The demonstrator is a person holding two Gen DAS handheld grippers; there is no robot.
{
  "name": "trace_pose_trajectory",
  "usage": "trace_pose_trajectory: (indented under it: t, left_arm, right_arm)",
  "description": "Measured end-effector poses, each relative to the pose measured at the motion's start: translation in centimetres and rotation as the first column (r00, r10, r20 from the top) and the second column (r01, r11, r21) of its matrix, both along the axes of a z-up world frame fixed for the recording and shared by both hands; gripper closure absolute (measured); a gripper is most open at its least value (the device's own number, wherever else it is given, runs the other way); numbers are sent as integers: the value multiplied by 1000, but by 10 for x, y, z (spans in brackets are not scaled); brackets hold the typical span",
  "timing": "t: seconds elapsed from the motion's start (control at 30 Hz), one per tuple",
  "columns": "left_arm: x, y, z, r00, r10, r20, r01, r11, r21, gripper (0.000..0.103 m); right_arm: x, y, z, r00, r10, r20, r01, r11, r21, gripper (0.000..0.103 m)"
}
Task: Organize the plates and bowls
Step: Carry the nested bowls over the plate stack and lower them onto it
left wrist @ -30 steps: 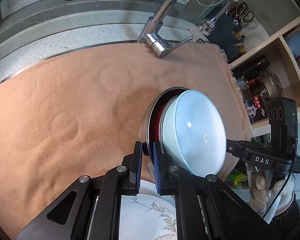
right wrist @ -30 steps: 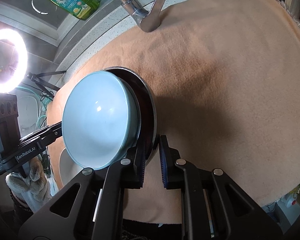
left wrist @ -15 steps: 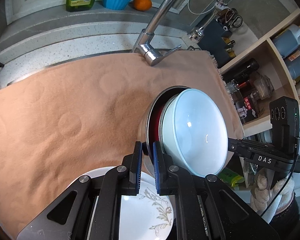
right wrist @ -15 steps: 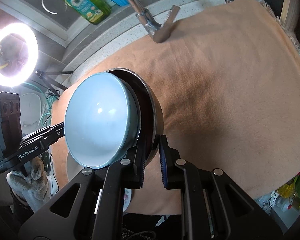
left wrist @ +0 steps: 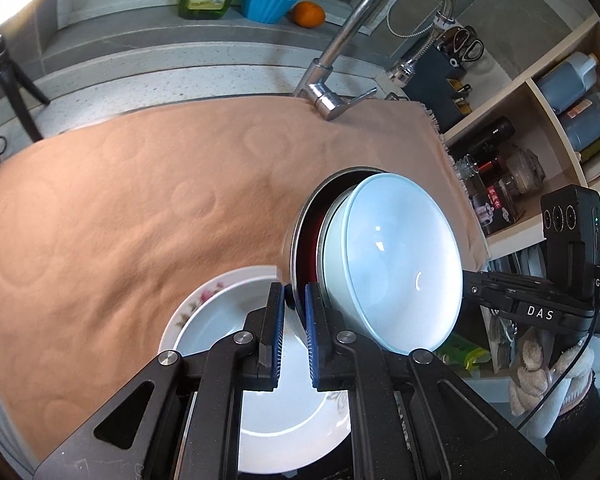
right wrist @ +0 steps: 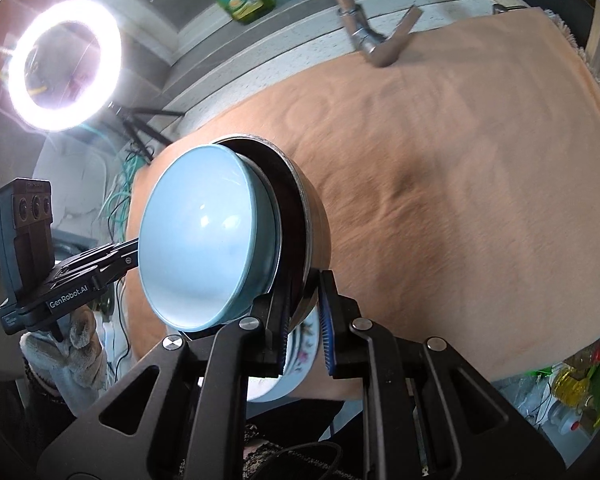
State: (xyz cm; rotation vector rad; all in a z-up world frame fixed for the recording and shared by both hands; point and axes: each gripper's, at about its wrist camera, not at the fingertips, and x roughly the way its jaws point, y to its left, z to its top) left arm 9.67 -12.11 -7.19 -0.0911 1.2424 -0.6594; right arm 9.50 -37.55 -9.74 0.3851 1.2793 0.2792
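Both the left gripper (left wrist: pixel 296 330) and right gripper (right wrist: pixel 304 320) are clamped on the metal bowl (left wrist: pixel 300 232) nesting a pale blue bowl (left wrist: pixel 396 260), airborne at centre frame above 1 floral plate (left wrist: pixel 204 300), so stacking looks half-finished.

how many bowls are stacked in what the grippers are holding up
3 that show: a pale blue bowl innermost, a dark red one seen as a sliver behind it, and the metal bowl outermost, its rim pinched by the left gripper and right gripper. More could be hidden between.
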Motion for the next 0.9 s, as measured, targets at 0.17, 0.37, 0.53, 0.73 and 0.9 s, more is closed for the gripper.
trace_pose_trajectory:
  t: [0.17,0.37,0.53,0.73,0.9]
  left_arm:
    - [-9,16,0,1000,29,4,-29,1000,2,95]
    - [-18,30,-1,998,59,2,-59,998,-3,96]
    - [-26,40,-4,997,71,-6,-71,997,-1,96]
    - [-36,51,-9,996,84,-21,-84,996,3,96]
    - [-43,58,-16,995,92,-41,-91,996,16,96]
  right_arm:
    - [-5,18,-3,1000,27,-8,-27,1000,-1,89]
    - [-14,32,-4,998,54,-14,-54,999,-1,89]
    - [-21,41,-5,997,70,-17,-70,998,0,89]
    - [-30,51,-11,995,91,-32,-91,996,6,89]
    - [-35,60,-19,993,102,-53,-102,995,7,89]
